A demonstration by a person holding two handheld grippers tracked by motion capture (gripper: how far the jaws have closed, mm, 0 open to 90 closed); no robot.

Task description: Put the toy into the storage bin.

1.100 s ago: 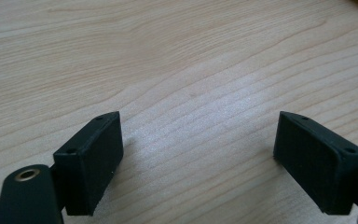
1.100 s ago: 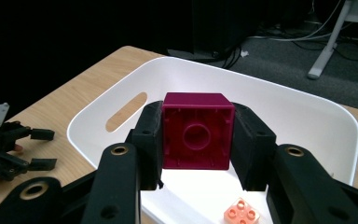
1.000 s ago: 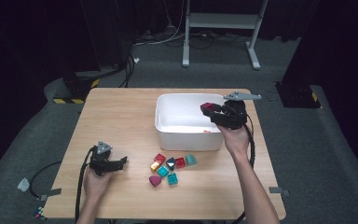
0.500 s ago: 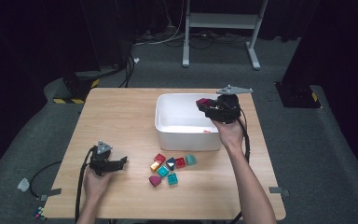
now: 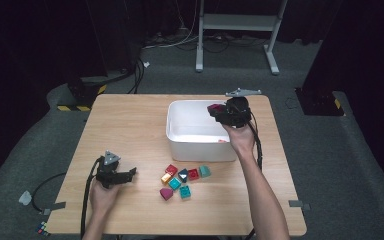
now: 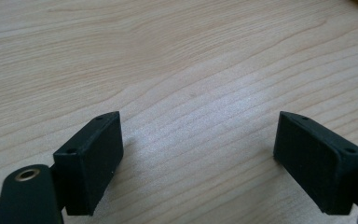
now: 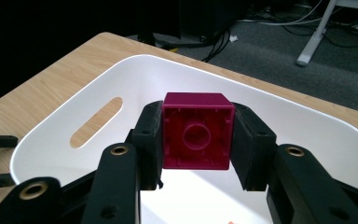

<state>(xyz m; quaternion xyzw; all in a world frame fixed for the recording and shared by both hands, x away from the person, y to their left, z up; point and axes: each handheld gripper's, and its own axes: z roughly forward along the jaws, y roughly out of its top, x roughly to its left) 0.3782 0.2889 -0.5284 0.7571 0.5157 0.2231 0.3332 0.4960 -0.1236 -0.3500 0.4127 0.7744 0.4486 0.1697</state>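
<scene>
Dark surroundings and grey carpet frame a light wooden table [image 5: 130, 125], with cables and a white stand on the floor beyond its far edge. White tub [image 5: 180, 125] with a slotted handle: standing right of the table's centre. Right gripper [image 5: 215, 111]: held above the tub's far right part, jaws closed on a magenta block [image 7: 196, 131]; in the right gripper view the block's hollow underside faces the camera, and the tub's white interior lies below and beyond it. A small red piece [image 5: 223, 141] lies on the tub's floor by the near right wall; its shape cannot be told. Left gripper [image 5: 131, 172]: resting low at the near left of the table, jaws spread wide with bare wood between them, as the left gripper view shows. Loose blocks [image 5: 182, 178]: a cluster of red, teal, yellow, dark and magenta pieces on the table just in front of the tub's near wall, well apart from the left gripper.
</scene>
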